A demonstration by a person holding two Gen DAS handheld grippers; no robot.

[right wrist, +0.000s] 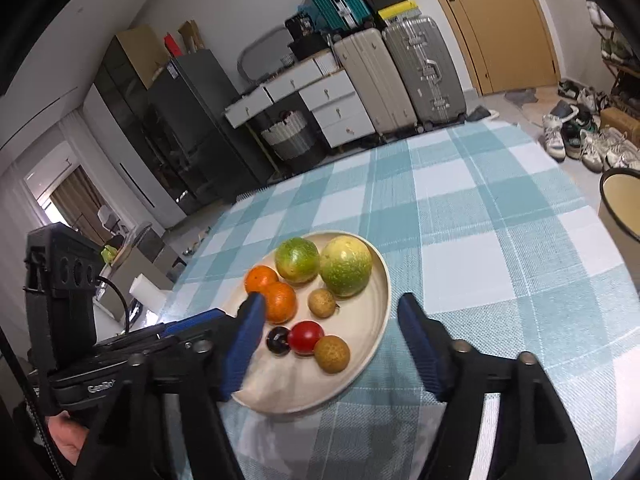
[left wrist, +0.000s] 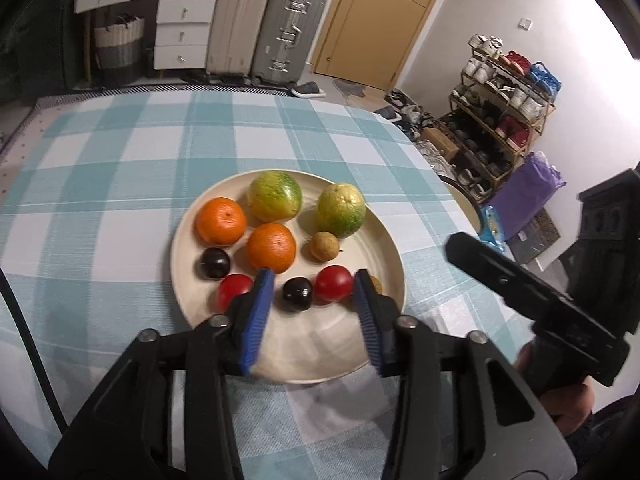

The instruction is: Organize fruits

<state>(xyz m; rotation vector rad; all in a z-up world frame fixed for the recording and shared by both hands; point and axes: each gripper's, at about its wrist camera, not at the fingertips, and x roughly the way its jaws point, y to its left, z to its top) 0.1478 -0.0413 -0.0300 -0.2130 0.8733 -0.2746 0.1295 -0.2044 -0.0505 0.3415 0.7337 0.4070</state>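
A cream plate (left wrist: 384, 240) on the checked cloth holds two green-yellow fruits (left wrist: 274, 196), two oranges (left wrist: 271, 247), two red fruits (left wrist: 333, 283), two dark plums (left wrist: 297, 294) and a brown longan (left wrist: 325, 246). Another longan peeks out behind a blue pad. My left gripper (left wrist: 313, 278) hovers over the plate's near half, open, with nothing pressed between its pads. In the right wrist view the same plate (right wrist: 382, 292) lies ahead. My right gripper (right wrist: 331, 300) stands open and wide above it, gripping nothing. A hand holds the right tool's black body (left wrist: 540, 304).
The blue-and-white checked tablecloth (right wrist: 500, 240) covers a rounded table. A cream bin (right wrist: 620, 204) stands off its right edge. Suitcases (left wrist: 288, 28), white drawers (left wrist: 182, 32) and a shoe rack (left wrist: 504, 108) line the room behind. The left tool's body (right wrist: 120, 360) sits close to my right gripper.
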